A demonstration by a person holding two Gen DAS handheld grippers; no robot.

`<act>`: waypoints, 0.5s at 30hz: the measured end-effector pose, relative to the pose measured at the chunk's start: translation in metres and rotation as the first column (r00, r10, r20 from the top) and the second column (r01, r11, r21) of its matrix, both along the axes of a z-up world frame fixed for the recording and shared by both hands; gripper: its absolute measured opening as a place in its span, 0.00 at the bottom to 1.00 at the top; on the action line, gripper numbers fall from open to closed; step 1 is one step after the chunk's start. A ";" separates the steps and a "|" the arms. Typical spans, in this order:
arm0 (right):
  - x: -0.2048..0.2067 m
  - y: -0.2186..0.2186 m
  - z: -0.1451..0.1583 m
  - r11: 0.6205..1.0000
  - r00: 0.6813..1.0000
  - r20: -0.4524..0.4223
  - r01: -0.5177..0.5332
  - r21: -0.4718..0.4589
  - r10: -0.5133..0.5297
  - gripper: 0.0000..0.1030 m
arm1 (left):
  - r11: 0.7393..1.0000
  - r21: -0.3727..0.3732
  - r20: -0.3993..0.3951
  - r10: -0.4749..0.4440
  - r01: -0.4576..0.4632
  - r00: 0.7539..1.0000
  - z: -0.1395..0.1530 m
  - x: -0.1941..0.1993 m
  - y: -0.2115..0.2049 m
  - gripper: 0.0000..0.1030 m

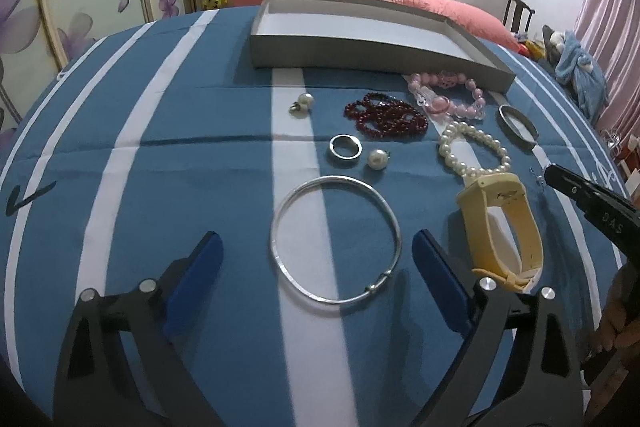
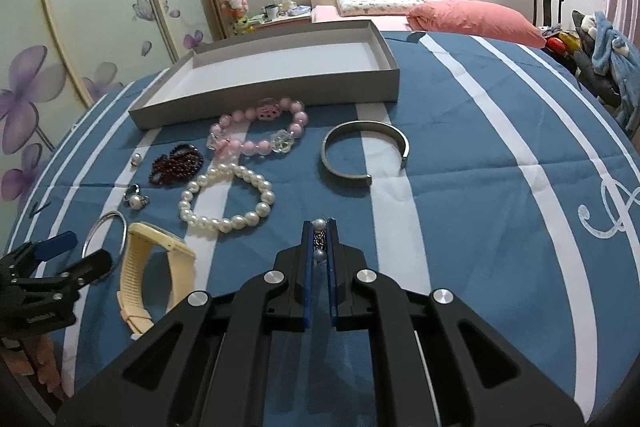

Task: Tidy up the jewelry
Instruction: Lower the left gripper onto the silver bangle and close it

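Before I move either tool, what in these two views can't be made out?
- Piece in the right tool: right wrist view shows two pearls and a chain link; the blue pads hide the rest.
- Same piece, left wrist view: too small beside the tool's black tip.
- Yellow watch face: turned away in both views.
- Grey tray: its near wall hides the floor's front strip.
- Silver bangle: partly hidden by the left tool in the right wrist view.
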State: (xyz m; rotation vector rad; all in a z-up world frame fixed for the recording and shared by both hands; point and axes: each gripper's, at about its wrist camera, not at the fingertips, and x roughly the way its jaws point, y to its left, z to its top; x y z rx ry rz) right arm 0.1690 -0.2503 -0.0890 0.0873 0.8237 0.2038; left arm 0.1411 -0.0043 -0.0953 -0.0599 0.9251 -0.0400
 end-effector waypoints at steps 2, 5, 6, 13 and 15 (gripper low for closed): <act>0.000 0.001 0.000 1.000 1.000 0.000 -0.005 0.008 0.005 0.07 | 1.000 0.023 -0.006 -0.001 0.001 1.000 -0.001 0.003 -0.005 0.90; 0.000 0.002 0.000 1.000 1.000 0.001 -0.011 0.020 0.011 0.07 | 0.998 0.066 -0.008 0.001 0.000 1.000 -0.003 0.006 -0.012 0.89; 0.000 0.002 0.000 1.000 1.000 0.001 -0.012 0.022 0.012 0.07 | 0.996 0.085 -0.008 0.001 0.000 1.000 -0.003 0.006 -0.014 0.87; 0.000 0.003 0.000 0.999 1.000 0.000 -0.019 0.048 0.019 0.07 | 0.996 0.089 -0.005 0.003 -0.003 1.000 -0.003 0.009 -0.018 0.85; -0.001 0.002 0.000 0.998 1.000 0.001 -0.021 0.052 0.021 0.07 | 0.996 0.088 -0.001 0.002 -0.002 1.000 -0.003 0.009 -0.018 0.83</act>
